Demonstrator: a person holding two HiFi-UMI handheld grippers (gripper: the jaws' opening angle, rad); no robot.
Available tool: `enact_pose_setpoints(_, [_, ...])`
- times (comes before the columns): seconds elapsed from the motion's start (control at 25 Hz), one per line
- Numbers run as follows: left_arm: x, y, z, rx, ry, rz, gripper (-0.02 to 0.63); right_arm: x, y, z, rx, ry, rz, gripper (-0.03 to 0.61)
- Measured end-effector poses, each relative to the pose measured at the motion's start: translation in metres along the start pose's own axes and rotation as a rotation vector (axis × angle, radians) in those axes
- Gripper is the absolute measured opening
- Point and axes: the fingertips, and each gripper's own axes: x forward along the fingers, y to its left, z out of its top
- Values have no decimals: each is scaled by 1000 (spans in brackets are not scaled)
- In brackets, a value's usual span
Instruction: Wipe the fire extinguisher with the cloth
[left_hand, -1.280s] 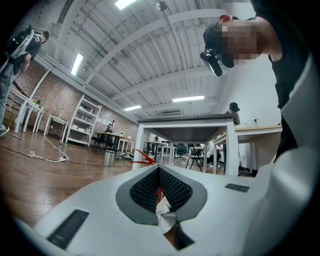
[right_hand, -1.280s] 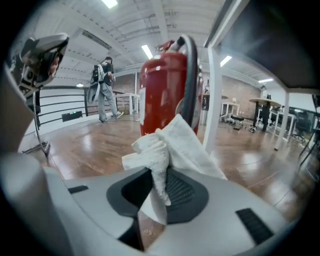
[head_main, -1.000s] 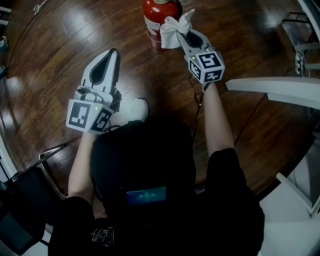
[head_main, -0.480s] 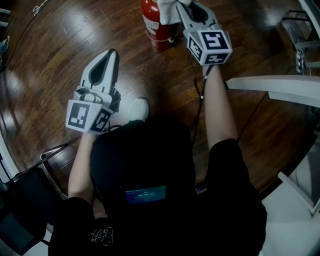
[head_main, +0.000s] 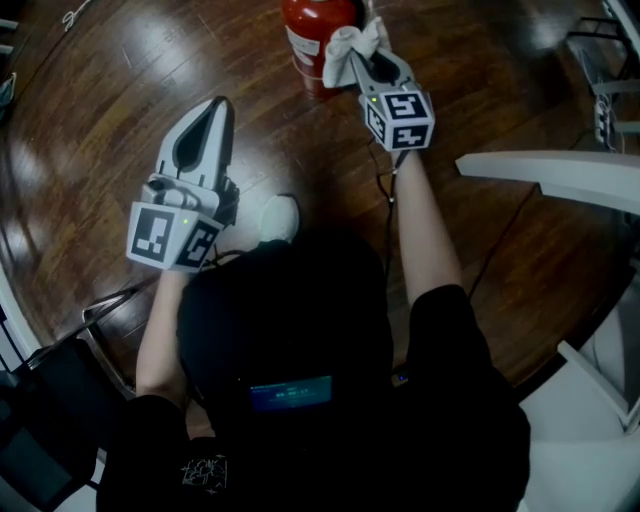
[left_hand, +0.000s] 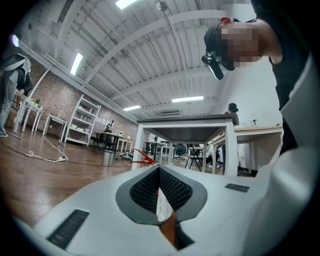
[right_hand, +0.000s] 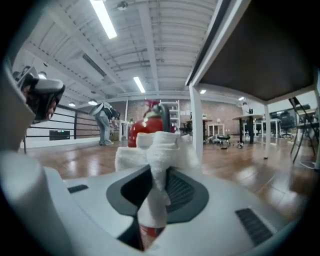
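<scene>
A red fire extinguisher with a white label stands on the wood floor at the top of the head view; it also shows behind the cloth in the right gripper view as a red cylinder. My right gripper is shut on a white cloth, which presses against the extinguisher's right side. The cloth bunches out of the closed jaws. My left gripper hangs to the left, apart from the extinguisher, its jaws closed with nothing held.
Dark wood floor surrounds the extinguisher. A white table edge juts in at the right. A white shoe shows below the left gripper. Metal chair parts sit at lower left. White tables stand farther off.
The right gripper with the cloth rose along the extinguisher's side, then came back down toward me. The left gripper stayed almost still.
</scene>
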Motion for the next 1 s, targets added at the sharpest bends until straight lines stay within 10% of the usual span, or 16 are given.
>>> enact_pose_setpoints(0.56, [-4, 0, -2, -7, -2, -4, 2, 23, -1, -88, 110, 227, -54, 95])
enact_pose_setpoints(1.0, [-14, 5, 9, 14, -8, -9, 2, -86, 41, 19, 57, -44, 31, 94])
